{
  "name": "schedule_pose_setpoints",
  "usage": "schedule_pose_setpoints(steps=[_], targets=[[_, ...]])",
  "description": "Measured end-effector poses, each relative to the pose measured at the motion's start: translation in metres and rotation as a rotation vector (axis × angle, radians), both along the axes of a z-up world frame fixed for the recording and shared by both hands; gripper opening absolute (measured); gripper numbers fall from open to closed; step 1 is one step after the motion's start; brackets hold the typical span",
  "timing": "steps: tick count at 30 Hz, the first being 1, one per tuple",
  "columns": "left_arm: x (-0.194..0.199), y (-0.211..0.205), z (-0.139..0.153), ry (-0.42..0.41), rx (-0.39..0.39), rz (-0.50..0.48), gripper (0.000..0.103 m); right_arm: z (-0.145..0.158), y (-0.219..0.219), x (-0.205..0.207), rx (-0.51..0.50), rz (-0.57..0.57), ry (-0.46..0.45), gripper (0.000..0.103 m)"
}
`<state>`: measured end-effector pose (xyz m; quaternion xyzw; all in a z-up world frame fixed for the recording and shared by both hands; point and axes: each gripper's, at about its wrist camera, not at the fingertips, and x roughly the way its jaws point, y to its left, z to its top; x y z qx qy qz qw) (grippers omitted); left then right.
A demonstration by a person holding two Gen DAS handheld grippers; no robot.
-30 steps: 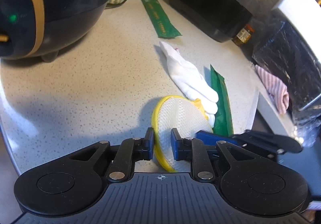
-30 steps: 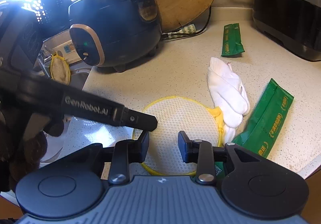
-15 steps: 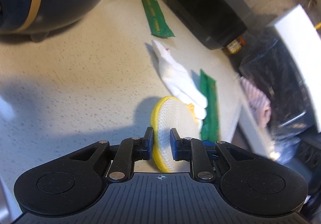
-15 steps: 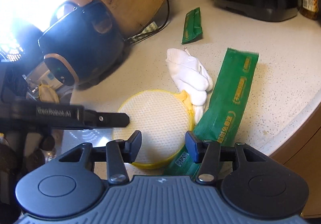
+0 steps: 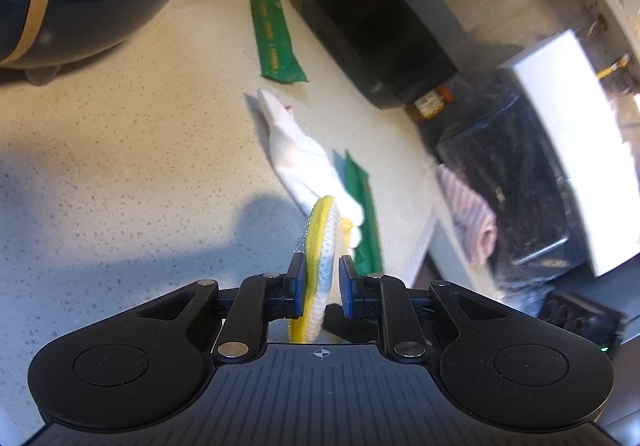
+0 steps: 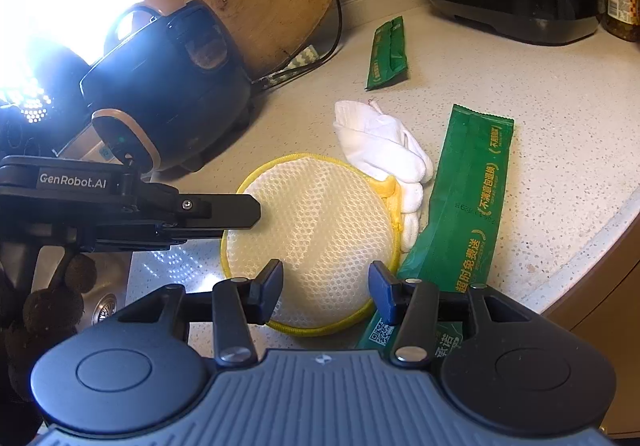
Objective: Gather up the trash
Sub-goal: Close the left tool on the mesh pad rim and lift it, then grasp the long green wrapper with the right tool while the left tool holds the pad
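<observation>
Yellow-rimmed mesh pad (image 5: 318, 266) stands on edge between the left gripper's (image 5: 319, 288) jaws, which pinch it, lifted off the speckled counter (image 5: 120, 150). Far behind it lie a white tissue (image 5: 296, 154) and a green wrapper (image 5: 274, 42).

From the right wrist view, the right gripper (image 6: 326, 292) hovers over the near side of the pad (image 6: 320, 230) with its jaws spread and holding nothing. A long green wrapper (image 6: 476, 202) lies just to the right. I think the pad is being picked up; next it needs carrying to a bin, which I cannot see.

Hard white glare burned out the far left of the right wrist view, washing over the rice cooker (image 6: 168, 86). In the left wrist view the worktop (image 5: 120, 150) lay dimmer, crossed by soft shadows, its right side smeared. Both views bowed at the edges.
</observation>
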<state>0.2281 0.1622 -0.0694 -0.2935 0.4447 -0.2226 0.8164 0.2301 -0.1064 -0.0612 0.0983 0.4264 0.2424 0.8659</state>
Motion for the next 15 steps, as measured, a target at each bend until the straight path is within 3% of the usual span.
schedule_pose_setpoints(steps=[3, 5, 15], targets=[[0.002, -0.009, -0.001, 0.015, 0.122, -0.011, 0.02, 0.0, 0.003, -0.001, -0.021, 0.013, -0.009, 0.049], [0.001, -0.013, -0.001, 0.01, 0.164, -0.014, 0.02, 0.0, 0.004, -0.002, -0.028, 0.015, -0.015, 0.049], [0.003, -0.025, 0.004, -0.031, 0.245, -0.004, 0.02, 0.001, 0.005, -0.001, -0.031, 0.025, -0.01, 0.049]])
